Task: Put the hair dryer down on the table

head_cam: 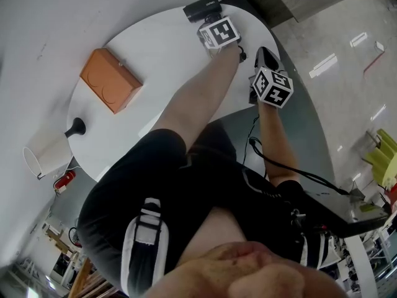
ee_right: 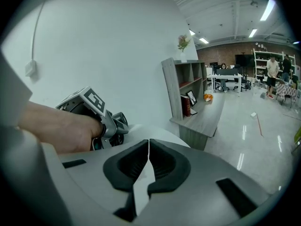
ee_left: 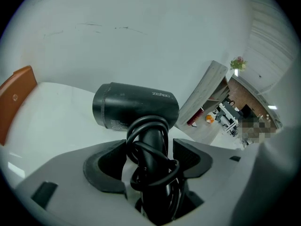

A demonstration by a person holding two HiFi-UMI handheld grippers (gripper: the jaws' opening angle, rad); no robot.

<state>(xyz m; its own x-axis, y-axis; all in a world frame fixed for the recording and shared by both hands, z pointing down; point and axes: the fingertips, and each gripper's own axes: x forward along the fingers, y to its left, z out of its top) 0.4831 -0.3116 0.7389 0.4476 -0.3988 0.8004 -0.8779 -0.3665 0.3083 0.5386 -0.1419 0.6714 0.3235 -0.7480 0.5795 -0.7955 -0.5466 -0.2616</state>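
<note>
The black hair dryer [ee_left: 135,106] lies with its barrel on the round white table [head_cam: 161,48], at the far edge in the head view [head_cam: 201,8]. Its handle, wound with black cord [ee_left: 151,168], stands between the jaws of my left gripper [ee_left: 149,149]. The pads flank the handle with thin slivers of light beside it, so this gripper is open. My right gripper [ee_right: 148,145] is shut, pads together, empty, hovering off the table's right edge beside the left gripper [ee_right: 89,108]. Both marker cubes show close together in the head view, the left gripper [head_cam: 211,22] and the right gripper [head_cam: 267,59].
An orange box [head_cam: 110,79] lies on the table's left part. A black funnel-shaped object [head_cam: 75,128] and a white cylinder [head_cam: 43,151] sit at the near left rim. A black cable [head_cam: 291,174] trails to the right. A grey shelf unit [ee_right: 188,95] stands beyond the table.
</note>
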